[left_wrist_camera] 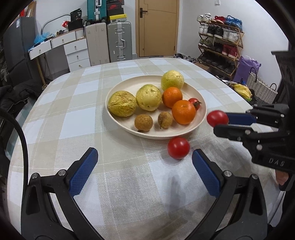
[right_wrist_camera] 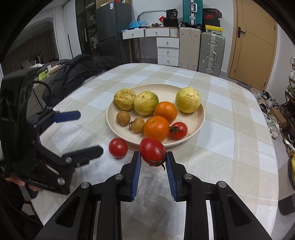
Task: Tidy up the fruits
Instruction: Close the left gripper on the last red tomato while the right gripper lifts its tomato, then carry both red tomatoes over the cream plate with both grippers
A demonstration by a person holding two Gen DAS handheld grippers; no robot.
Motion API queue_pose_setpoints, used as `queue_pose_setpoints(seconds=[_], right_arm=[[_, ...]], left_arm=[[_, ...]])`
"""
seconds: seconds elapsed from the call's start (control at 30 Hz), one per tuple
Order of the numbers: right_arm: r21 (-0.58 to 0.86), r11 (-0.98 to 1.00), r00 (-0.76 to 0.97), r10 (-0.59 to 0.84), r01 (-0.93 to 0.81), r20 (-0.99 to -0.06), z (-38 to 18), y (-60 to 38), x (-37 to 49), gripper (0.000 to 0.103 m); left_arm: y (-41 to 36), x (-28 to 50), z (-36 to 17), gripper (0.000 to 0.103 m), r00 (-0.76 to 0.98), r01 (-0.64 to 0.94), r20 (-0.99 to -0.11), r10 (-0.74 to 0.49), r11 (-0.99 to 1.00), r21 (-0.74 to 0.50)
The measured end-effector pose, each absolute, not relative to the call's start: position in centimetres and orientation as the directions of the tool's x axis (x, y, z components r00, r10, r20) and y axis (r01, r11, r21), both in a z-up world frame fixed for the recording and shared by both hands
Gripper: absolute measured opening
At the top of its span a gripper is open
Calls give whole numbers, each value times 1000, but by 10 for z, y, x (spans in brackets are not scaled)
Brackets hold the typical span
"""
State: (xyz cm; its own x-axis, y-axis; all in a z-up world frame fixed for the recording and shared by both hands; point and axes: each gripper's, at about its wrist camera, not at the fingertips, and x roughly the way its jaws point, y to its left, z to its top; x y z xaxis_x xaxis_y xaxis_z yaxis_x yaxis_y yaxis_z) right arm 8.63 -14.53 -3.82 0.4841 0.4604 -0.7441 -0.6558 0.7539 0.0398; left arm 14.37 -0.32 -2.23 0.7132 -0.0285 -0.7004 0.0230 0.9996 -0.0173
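**Inspector:** Largest first. Round table under a beige-and-white checked tablecloth (left_wrist_camera: 73, 114). On it, a cream plate (right_wrist_camera: 200, 118) holding three yellow-green guavas (right_wrist_camera: 187, 99), two oranges (right_wrist_camera: 156, 128), two brown longans (right_wrist_camera: 123, 118) and one tomato with its calyx (right_wrist_camera: 178, 130).

**Clerk:** And the tools?

**Inspector:** Left gripper (left_wrist_camera: 144, 164): blue pads spread wide, nothing between them. A loose tomato (left_wrist_camera: 178, 147) lies on the cloth just beside the plate's near rim, close to the right-hand pad. Right gripper (right_wrist_camera: 153, 159): clamped on a second tomato (right_wrist_camera: 152, 152), held above the cloth just short of the plate.

**Clerk:** Any writing?

**Inspector:** Raised letters "DAS" on the right gripper's body, seen from the left wrist. A logo on the stacked shoeboxes (right_wrist_camera: 212, 13); too small to read with certainty.
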Motion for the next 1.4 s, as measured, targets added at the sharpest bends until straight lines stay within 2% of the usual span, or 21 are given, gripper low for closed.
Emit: queue_pose_setpoints(seconds=[0.07, 0.13, 0.2, 0.3, 0.37, 0.43, 0.63, 0.7, 1.17, 1.4], right_arm=[[44, 758, 491, 463, -650, -738, -36, -147, 87, 28], [47, 762, 496, 466, -646, -732, -34, -148, 88, 28], [51, 763, 498, 469, -644, -729, -33, -150, 88, 28], [52, 766, 502, 470, -641, -726, -32, -151, 89, 28], [54, 765, 503, 472, -641, -724, -30, -152, 89, 28], [54, 767, 505, 472, -640, -723, -30, -152, 89, 28], [56, 767, 501, 470, -639, -726, -31, -152, 90, 28], [54, 766, 501, 470, -640, -727, -31, -152, 89, 28], [60, 768, 497, 470, -638, -729, -33, -152, 88, 28], [72, 779, 511, 474, -623, -717, -31, -156, 92, 28]], left_arm=[[-9, 146, -25, 100, 699, 49, -713, -46, 999, -16], [-14, 148, -26, 94, 690, 66, -721, -60, 998, -19], [-18, 151, -29, 81, 670, 89, -737, -89, 995, -39], [-26, 156, -35, 67, 642, 116, -758, -117, 992, -54], [-31, 159, -37, 61, 632, 129, -766, -118, 991, -46], [-35, 160, -37, 59, 631, 136, -767, -119, 990, -41], [-39, 164, -38, 40, 622, 150, -771, -139, 987, -57], [-38, 166, -39, 27, 614, 155, -775, -153, 985, -72], [-29, 156, -33, 27, 631, 161, -753, -185, 981, -107], [-20, 143, -16, 27, 674, 156, -714, -187, 982, -110]])
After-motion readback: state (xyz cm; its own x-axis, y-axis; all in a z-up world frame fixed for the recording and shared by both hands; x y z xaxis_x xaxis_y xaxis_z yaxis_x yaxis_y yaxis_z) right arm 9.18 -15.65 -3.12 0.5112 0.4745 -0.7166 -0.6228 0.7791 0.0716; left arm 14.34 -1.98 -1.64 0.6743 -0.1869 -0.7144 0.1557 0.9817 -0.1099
